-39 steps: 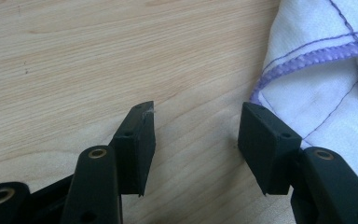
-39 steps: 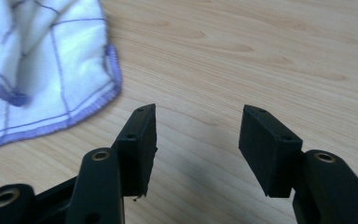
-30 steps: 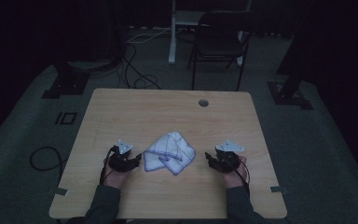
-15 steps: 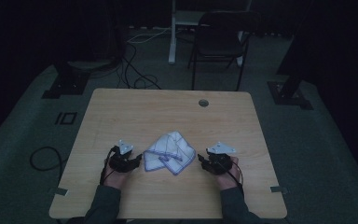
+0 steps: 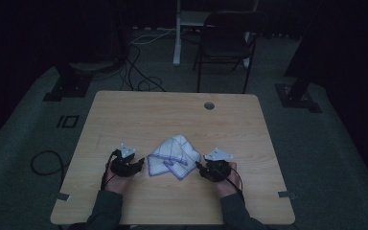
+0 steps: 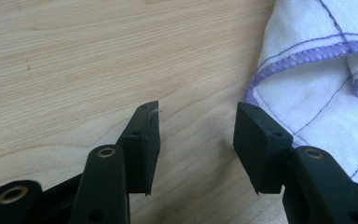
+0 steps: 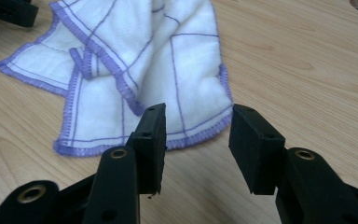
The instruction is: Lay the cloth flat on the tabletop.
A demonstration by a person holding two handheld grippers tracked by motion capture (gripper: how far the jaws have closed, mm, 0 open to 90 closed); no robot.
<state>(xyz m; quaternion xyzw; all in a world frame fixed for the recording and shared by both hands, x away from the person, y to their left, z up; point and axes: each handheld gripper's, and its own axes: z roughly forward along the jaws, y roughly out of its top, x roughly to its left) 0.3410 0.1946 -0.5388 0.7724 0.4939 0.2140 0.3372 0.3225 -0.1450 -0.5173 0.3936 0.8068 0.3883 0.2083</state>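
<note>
Cloth [image 5: 174,157] lies crumpled on the desk [image 5: 172,115] between both grippers, left [image 6: 198,128] and right [image 7: 196,128], fingers released and empty; pinching only its top fold could leave it bunched.

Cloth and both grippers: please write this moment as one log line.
cloth: crumpled on table, between grippers | left gripper: open, at cloth edge, not gripping | right gripper: open, at cloth edge, not gripping
</note>
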